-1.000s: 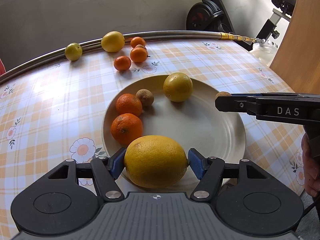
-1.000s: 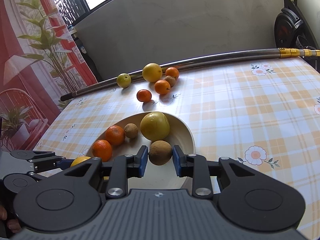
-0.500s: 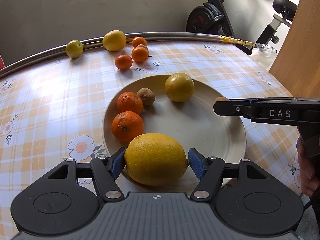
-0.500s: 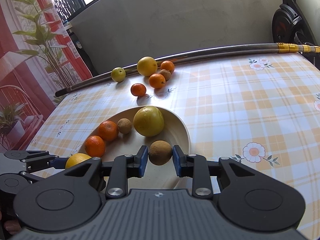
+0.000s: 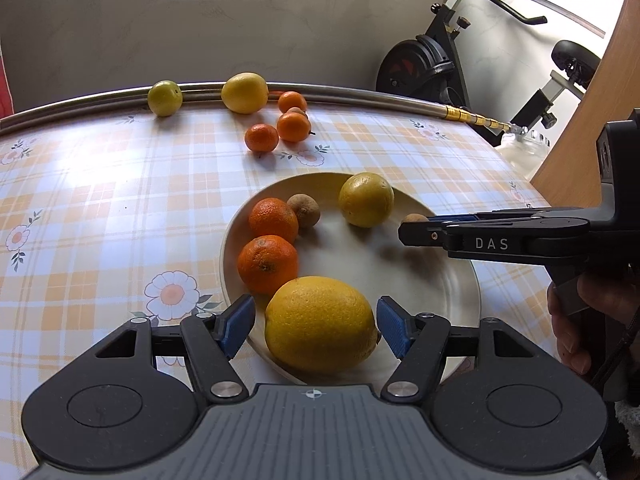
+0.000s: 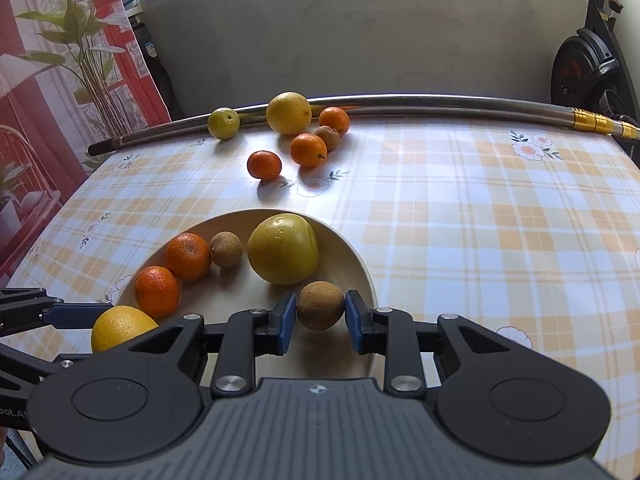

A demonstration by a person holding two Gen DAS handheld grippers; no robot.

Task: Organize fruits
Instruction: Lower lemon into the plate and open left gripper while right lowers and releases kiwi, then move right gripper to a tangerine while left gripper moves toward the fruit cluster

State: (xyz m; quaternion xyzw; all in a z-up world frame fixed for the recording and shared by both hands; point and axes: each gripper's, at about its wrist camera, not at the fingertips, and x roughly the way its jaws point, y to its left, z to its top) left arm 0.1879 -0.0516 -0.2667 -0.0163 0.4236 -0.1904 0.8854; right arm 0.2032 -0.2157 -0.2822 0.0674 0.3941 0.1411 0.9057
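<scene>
A cream plate (image 5: pixel 448 296) holds two oranges (image 5: pixel 267 263), a small brown fruit (image 5: pixel 304 210) and a yellow-green fruit (image 5: pixel 365 199). My left gripper (image 5: pixel 316 324) is open; a large yellow lemon (image 5: pixel 320 323) lies on the plate's near rim between its blue pads, with gaps on both sides. My right gripper (image 6: pixel 320 316) is open a little around a brown kiwi-like fruit (image 6: pixel 321 305) resting on the plate (image 6: pixel 360 268); small gaps show beside it. The right gripper also shows in the left wrist view (image 5: pixel 412 228).
Loose fruit lies at the far table edge: a green fruit (image 5: pixel 165 97), a lemon (image 5: pixel 245 92), three small oranges (image 5: pixel 261 137) and a brown fruit (image 6: pixel 328 136). A metal rail (image 5: pixel 360 94) runs along that edge. An exercise bike (image 5: pixel 424 64) stands beyond.
Both grippers lowered toward the plate and their jaws opened. The lemon and the brown fruit now rest on the plate instead of being clamped.
</scene>
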